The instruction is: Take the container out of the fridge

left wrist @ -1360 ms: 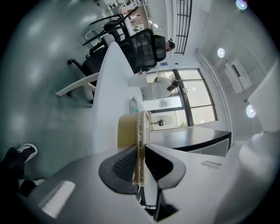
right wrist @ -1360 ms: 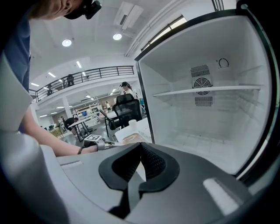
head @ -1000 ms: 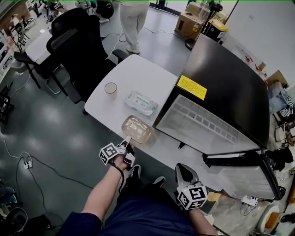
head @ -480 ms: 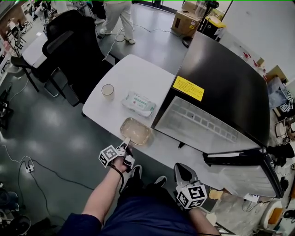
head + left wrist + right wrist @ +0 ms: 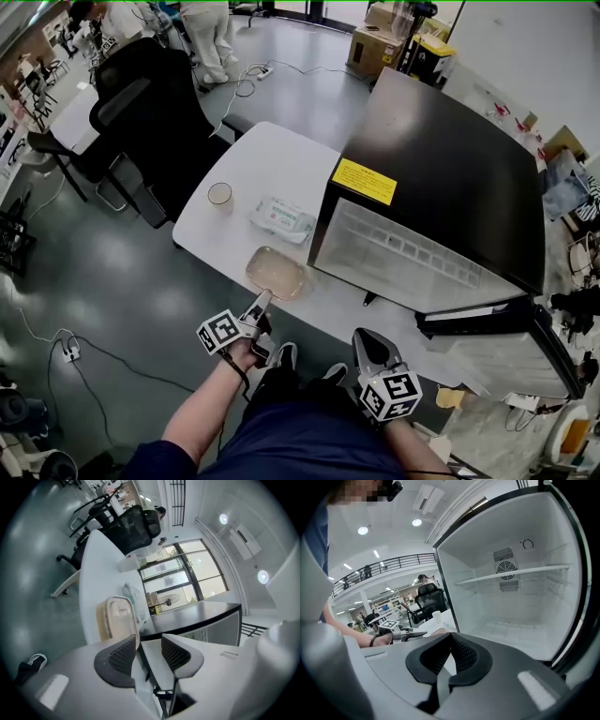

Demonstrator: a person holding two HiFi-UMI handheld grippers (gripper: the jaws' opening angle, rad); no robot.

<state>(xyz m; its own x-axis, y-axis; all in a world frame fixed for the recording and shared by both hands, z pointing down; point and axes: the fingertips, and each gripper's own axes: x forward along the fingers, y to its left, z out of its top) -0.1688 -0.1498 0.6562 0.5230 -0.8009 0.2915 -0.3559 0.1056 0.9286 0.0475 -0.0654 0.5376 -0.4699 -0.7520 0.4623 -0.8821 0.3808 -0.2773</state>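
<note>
Grippers, two: the left gripper (image 5: 260,302) has its jaws apart, having just been opening, with nothing between the pads (image 5: 123,652). The right gripper (image 5: 362,337) has its jaws together on nothing, tips meeting in the right gripper view.

Container (image 5: 277,273), one: shallow, translucent with a pale lid, outside the fridge. It lies flat on the table (image 5: 251,161) near its front edge, just beyond the left gripper's tips.

Other items on the table, one of each: a cup (image 5: 220,194) and a pack of wipes (image 5: 281,216), the pack between cup and fridge.

Fridge (image 5: 450,159), one: black, with a yellow label on top, standing on the table's right end. The right gripper view shows its white interior with one shelf (image 5: 511,573).

Setting: a white round-cornered table on a grey glossy floor (image 5: 112,262) in an open office, with one black office chair (image 5: 150,103) drawn up at the table's far left side.
</note>
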